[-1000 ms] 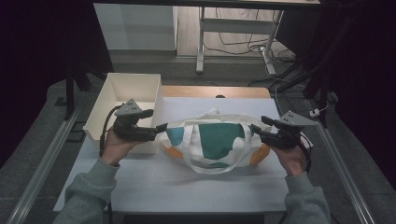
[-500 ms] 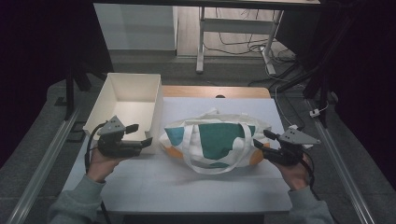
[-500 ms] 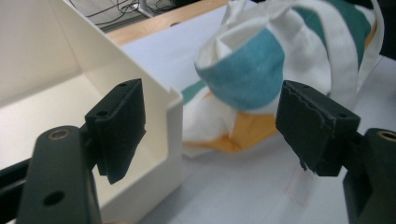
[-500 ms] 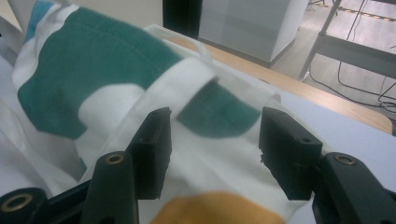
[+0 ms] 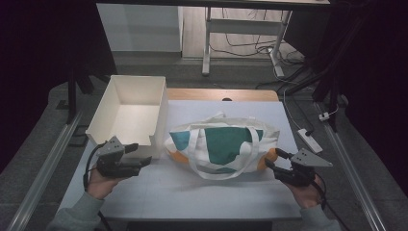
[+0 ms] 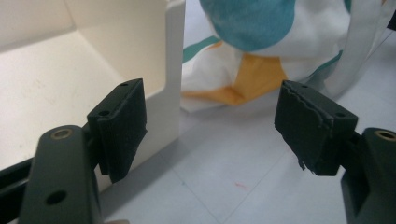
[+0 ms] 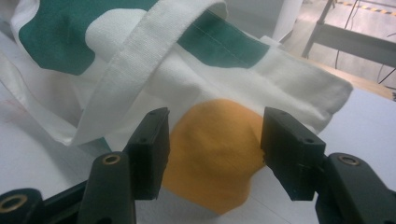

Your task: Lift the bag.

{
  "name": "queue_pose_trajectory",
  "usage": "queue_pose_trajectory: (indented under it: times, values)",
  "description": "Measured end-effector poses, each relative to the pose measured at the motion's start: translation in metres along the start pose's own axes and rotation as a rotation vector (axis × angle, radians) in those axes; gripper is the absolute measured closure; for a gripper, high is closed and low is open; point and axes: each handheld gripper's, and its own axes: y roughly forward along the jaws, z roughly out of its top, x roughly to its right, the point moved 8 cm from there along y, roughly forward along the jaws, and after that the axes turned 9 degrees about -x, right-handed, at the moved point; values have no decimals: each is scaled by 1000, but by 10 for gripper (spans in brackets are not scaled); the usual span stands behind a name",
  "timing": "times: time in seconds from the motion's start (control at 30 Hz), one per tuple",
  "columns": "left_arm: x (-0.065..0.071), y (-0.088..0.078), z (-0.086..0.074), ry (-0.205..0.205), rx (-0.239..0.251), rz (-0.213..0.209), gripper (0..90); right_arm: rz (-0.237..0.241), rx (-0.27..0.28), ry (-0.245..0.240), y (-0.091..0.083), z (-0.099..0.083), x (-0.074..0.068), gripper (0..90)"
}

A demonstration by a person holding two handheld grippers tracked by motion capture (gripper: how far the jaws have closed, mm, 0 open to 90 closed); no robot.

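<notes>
**Tote bag lies flat at mid-table as both grippers stand clear of it**

The tote bag [image 5: 223, 147], white cloth with green and orange patches, lies on its side in the middle of the white table [image 5: 192, 197], its straps looped across the upper face and its left end just beside the open white box [image 5: 129, 113]. The left gripper [image 5: 144, 160] sits low near the box's front corner, jaws spread wide with nothing between them. The right gripper [image 5: 270, 159] points at the bag's right end, jaws partly open and framing the orange patch [image 7: 217, 154] without pressing on it.

If the bag is to be gripped again, each gripper would do best to pinch a firm edge, a seam or a strap [image 7: 135, 79], rather than a loose fold; the two grips should sit level with one another so the cloth does not twist or sag. The left gripper should steer clear of the box wall [image 6: 173, 70] as it approaches.

Whether the bag holds anything cannot be told, since its mouth is not visible. The bag's underside and the far straps are hidden.
</notes>
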Motion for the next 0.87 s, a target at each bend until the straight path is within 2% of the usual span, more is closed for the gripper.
queue_pose_trajectory:
  times: [0.23, 0.57, 0.87]
  values:
    - [-3, 3, -12, -22, -15, 2, 258, -47, -36, 3, -2, -11, 3, 379]
    - [-4, 5, -16, -23, -25, 7, 258, -49, -84, -6, 2, -22, 3, 363]
    - [-4, 5, -17, -24, -29, 9, 257, -62, -88, -11, 2, -22, 4, 357]
